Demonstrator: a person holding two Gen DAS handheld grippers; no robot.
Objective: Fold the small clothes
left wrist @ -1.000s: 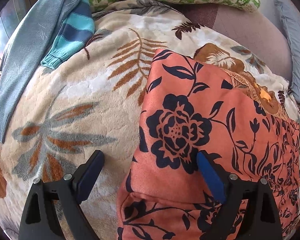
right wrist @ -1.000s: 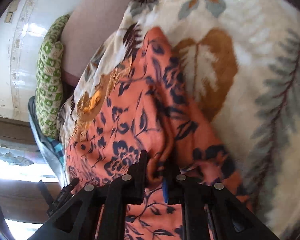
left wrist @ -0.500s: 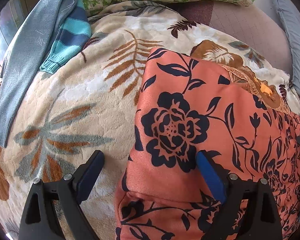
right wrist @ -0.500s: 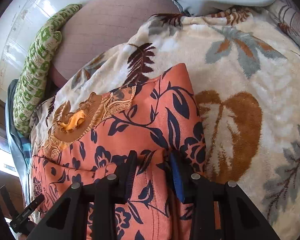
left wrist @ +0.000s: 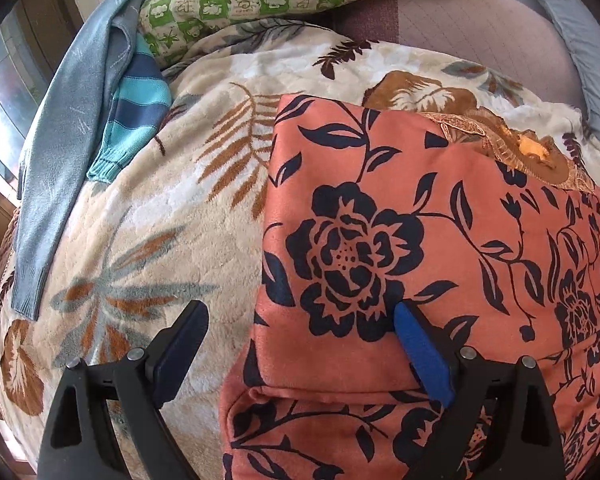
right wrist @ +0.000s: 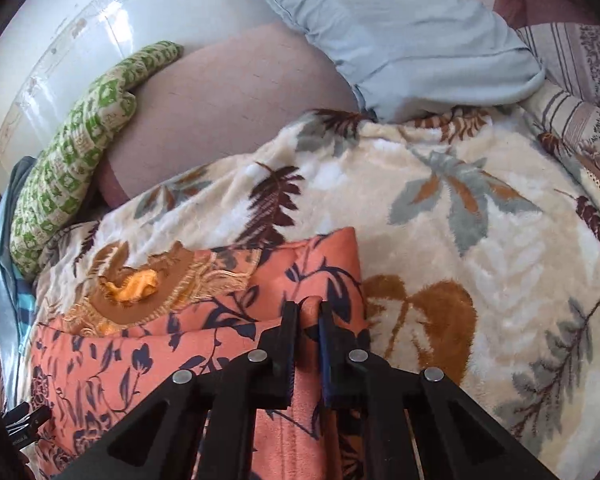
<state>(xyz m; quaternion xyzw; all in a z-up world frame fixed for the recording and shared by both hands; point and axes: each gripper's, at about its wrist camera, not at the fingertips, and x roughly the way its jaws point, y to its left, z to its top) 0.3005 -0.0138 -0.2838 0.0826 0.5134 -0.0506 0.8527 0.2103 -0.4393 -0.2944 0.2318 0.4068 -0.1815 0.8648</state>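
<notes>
Right wrist view shows the right gripper [right wrist: 309, 320] pinched tight on a fold at the edge of the orange dress [right wrist: 148, 364]. The left gripper [left wrist: 300, 344] is spread wide, holding nothing, with 1 finger over the dress and 1 over the blanket [left wrist: 148, 216].

The dress lies on the blanket on the bed, partly folded. Its long side seems to run from the left gripper across to the right one, and the gold neck part [right wrist: 140, 292] points toward the green pillow [right wrist: 72, 160].

What could go wrong? The cloth looks soft and slippy. If the right gripper pulls hard, I think the fold could slide out or the neat layers could bunch up. The fluffy blanket might drag along too. The blue sweater [left wrist: 60, 152] lies well apart.
</notes>
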